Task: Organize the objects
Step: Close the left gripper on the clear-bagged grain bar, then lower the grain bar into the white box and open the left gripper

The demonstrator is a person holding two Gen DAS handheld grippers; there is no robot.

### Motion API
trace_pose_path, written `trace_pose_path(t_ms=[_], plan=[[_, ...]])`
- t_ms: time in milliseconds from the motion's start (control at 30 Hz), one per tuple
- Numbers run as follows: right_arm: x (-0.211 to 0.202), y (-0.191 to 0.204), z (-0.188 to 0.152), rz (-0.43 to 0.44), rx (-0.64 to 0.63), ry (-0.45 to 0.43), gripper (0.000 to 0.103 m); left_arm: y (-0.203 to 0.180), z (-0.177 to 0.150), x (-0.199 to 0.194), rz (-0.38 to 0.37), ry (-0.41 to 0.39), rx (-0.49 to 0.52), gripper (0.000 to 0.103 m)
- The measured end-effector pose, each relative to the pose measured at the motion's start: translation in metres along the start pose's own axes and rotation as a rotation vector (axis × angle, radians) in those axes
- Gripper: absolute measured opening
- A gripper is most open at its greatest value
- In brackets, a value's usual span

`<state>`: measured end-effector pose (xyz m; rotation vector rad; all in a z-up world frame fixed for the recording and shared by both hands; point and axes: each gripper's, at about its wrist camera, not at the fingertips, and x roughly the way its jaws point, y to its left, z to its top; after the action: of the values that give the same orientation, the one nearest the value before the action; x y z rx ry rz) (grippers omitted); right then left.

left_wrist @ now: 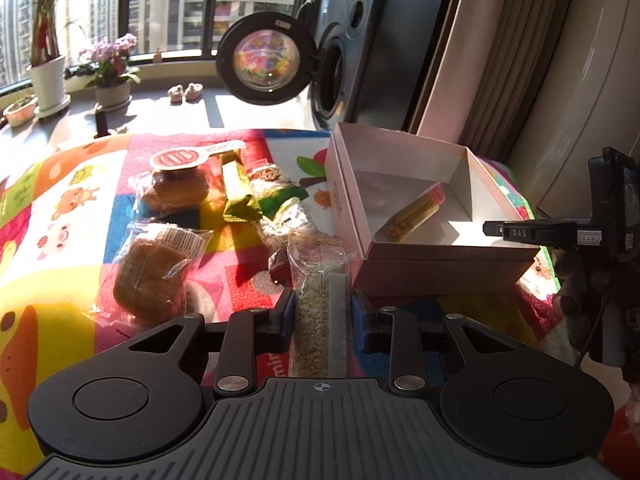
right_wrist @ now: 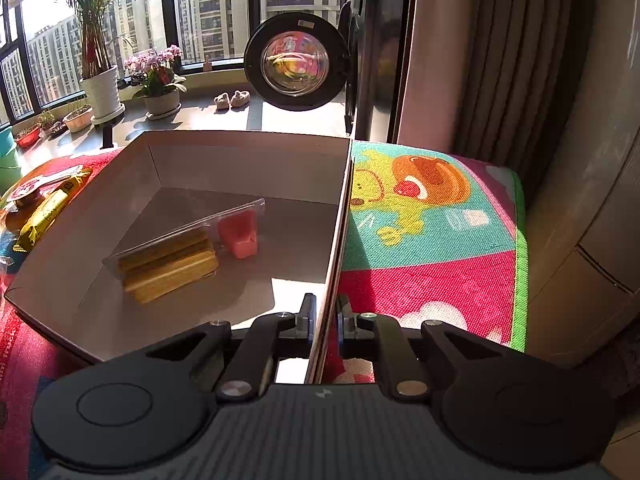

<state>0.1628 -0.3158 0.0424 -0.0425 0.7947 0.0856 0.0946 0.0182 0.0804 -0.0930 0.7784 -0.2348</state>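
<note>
My left gripper is shut on a clear packet of pale green grain snack, held just left of the white cardboard box. Inside the box lies a clear tray of yellow wafer sticks with a red cup, seen also as the wafer tray. My right gripper is shut on the box's right wall, one finger inside and one outside. On the colourful mat left of the box lie several wrapped snacks: a brown cake, a yellow-green bar and a red-lidded cup.
The cartoon mat covers the surface, with bare mat right of the box. Behind stand a washing machine with its round door open, potted plants on the sill, and a curtain at right. The right gripper's body shows at the far right.
</note>
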Motion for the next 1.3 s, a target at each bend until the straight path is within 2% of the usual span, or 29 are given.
trace_pose_path(t_ms=[133,300,367,533,667,733,800,933,1100,1300], plan=[[0.000,-0.001,0.000,0.007,0.008,0.003,0.010,-0.024,0.027,-0.007,-0.051,-0.060,0.054,0.033],[-0.002,-0.002,-0.001,0.016,0.012,0.002,0.011,-0.056,0.061,0.011,-0.113,-0.108,0.099,0.033],[-0.002,-0.003,-0.001,0.020,0.014,0.001,0.011,-0.063,0.070,0.023,-0.148,-0.103,0.081,0.033],[-0.001,-0.006,0.000,0.031,0.025,0.000,0.011,-0.082,0.096,0.070,-0.289,-0.059,-0.028,0.033],[-0.001,-0.008,0.000,0.042,0.033,-0.002,0.011,-0.092,0.107,0.106,-0.334,-0.038,-0.104,0.034],[-0.001,-0.009,-0.001,0.048,0.037,-0.004,0.012,-0.096,0.107,0.119,-0.326,-0.019,-0.110,0.033],[-0.002,-0.009,-0.001,0.052,0.040,-0.005,0.012,-0.098,0.102,0.130,-0.285,0.007,-0.114,0.037],[-0.002,-0.010,-0.002,0.055,0.046,-0.012,0.012,-0.089,0.096,0.133,-0.272,0.008,-0.130,0.037],[0.000,-0.010,0.000,0.050,0.046,-0.031,0.012,-0.068,0.089,0.104,-0.247,-0.055,-0.121,0.036],[0.001,-0.006,0.005,0.018,0.010,-0.070,0.011,-0.037,0.057,0.051,-0.206,-0.108,-0.049,0.036]])
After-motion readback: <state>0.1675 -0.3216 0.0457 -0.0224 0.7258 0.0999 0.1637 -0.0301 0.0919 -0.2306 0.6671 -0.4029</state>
